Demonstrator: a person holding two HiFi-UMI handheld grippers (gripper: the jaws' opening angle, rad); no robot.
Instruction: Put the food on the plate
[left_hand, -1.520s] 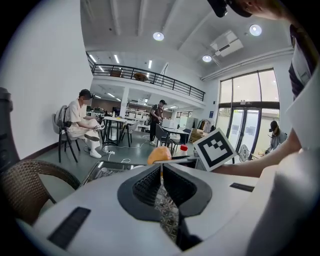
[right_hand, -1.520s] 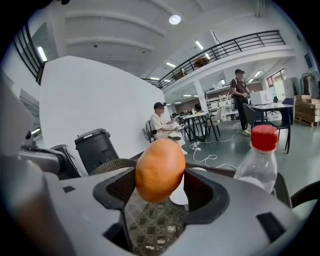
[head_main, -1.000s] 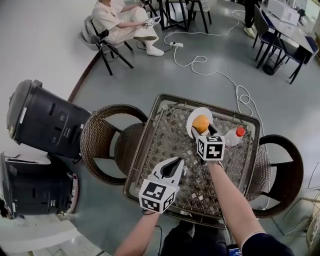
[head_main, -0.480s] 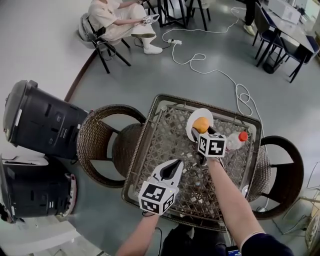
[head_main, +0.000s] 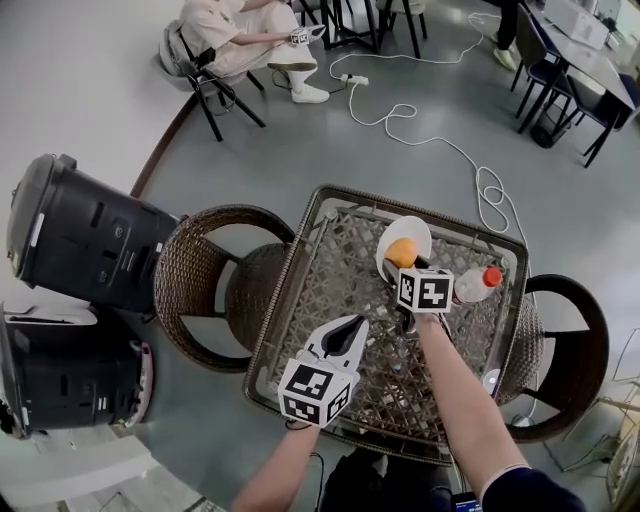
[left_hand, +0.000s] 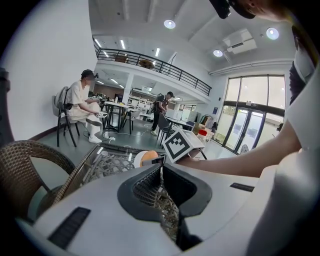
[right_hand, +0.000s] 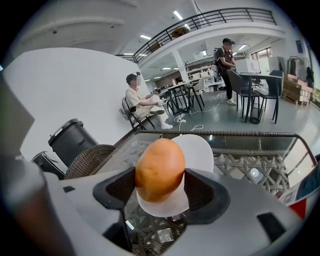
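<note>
An orange, egg-shaped piece of food (right_hand: 160, 170) sits between the jaws of my right gripper (right_hand: 160, 184), which is shut on it. The food hangs just over the near part of a white plate (right_hand: 202, 150). In the head view the food (head_main: 401, 252) is over the plate (head_main: 416, 232) at the far side of the wicker table, with my right gripper (head_main: 403, 266) right behind it. My left gripper (head_main: 355, 326) hovers over the table's near left part, shut with nothing in it. The left gripper view shows its jaw tips touching (left_hand: 161, 168) and the food (left_hand: 149, 157) beyond them.
The table (head_main: 300, 250) has a woven top under glass and a raised rim. A clear bottle with a red cap (head_main: 478, 283) lies right of the plate. Wicker chairs stand left (head_main: 205, 270) and right (head_main: 572, 340). Black bins (head_main: 85, 240) are at the far left.
Almost nothing has moved. My right gripper keeps the food over the plate with only a slight shift, and the left gripper stays where it was.
</note>
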